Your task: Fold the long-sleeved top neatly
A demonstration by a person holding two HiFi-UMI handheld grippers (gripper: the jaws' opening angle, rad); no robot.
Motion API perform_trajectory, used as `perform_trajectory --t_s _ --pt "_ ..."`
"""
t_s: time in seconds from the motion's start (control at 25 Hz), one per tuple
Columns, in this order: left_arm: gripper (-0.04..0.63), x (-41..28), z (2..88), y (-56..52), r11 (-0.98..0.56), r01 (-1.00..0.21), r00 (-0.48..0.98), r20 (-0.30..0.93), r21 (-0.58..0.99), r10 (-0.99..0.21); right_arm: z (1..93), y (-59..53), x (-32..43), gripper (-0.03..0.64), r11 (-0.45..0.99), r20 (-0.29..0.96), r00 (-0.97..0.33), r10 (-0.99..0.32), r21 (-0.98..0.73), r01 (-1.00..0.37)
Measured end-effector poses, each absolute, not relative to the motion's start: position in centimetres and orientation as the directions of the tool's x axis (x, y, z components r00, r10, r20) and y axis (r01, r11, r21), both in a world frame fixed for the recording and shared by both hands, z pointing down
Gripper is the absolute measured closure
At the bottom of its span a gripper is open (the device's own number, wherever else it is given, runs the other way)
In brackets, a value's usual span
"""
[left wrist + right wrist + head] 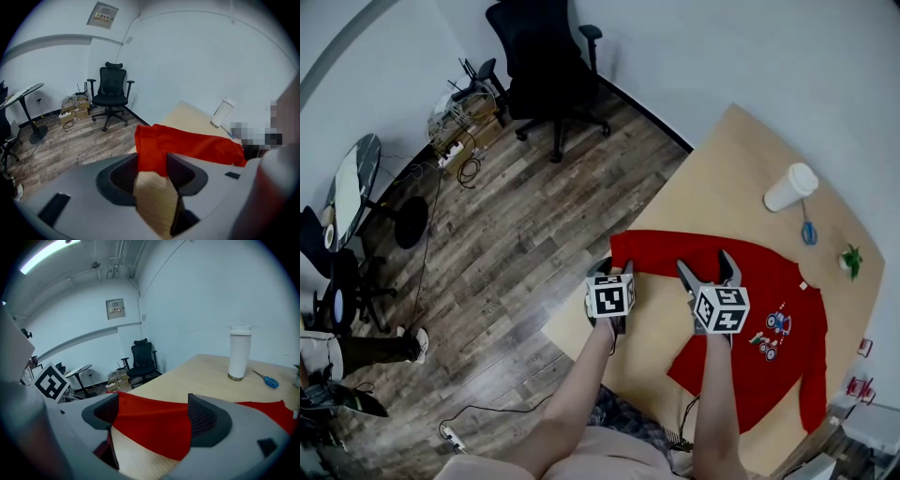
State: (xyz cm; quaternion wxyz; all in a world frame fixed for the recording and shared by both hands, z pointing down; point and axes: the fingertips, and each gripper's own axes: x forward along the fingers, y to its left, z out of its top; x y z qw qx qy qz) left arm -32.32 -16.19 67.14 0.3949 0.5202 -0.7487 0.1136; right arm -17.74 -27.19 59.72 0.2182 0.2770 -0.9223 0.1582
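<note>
The red long-sleeved top (759,309) lies spread on the bench (722,169), one sleeve (647,248) stretched toward the bench's edge. The left hand-held gripper (152,161) has narrow jaws pinched on that sleeve's end. The right hand-held gripper (152,416) stands wide apart, its jaws either side of the cloth and gripping nothing. A white cup (789,187) stands well apart from both.

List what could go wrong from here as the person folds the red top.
The left gripper pinches only the sleeve end of the red long-sleeved top at the edge of the light wooden table; it may slip and hang off.
The right gripper is open over the cloth; lifting one-sided could skew the fold.
The white cylindrical tumbler and blue-handled scissors sit close by; a swung sleeve might hit them.
</note>
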Motion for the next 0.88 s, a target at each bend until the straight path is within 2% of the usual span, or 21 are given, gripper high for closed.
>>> perform_trajectory --t_s 0.16,0.28,0.4,0.68,0.88 --pt "0.428 -32.6 67.2 -16.1 0.435 -0.862 -0.132 0.714 0.26 -0.688 59.7 -27.0 -17.4 0.173 0.791 0.492 -0.747 -0.447 -0.171 -0.587" --pt "0.486 -32.1 67.1 -16.3 0.417 -0.867 -0.106 0.716 0.273 -0.69 59.8 -26.9 -16.9 0.173 0.787 0.495 -0.743 -0.451 -0.171 -0.592" --pt "0.517 -31.7 67.0 -16.4 0.413 -0.868 -0.107 0.708 0.275 -0.698 59.7 -26.9 -16.3 0.173 0.782 0.494 -0.738 -0.46 -0.169 -0.6" --pt "0.531 -31.8 64.8 -16.6 0.401 -0.864 -0.116 0.657 0.303 -0.745 58.4 -27.3 -13.8 0.177 0.743 0.479 -0.711 -0.514 -0.166 -0.649" --pt "0.532 -31.1 61.5 -18.1 0.337 -0.901 -0.112 0.605 0.273 -0.789 57.2 -27.7 -11.2 0.178 0.695 0.466 -0.674 -0.573 -0.159 -0.701"
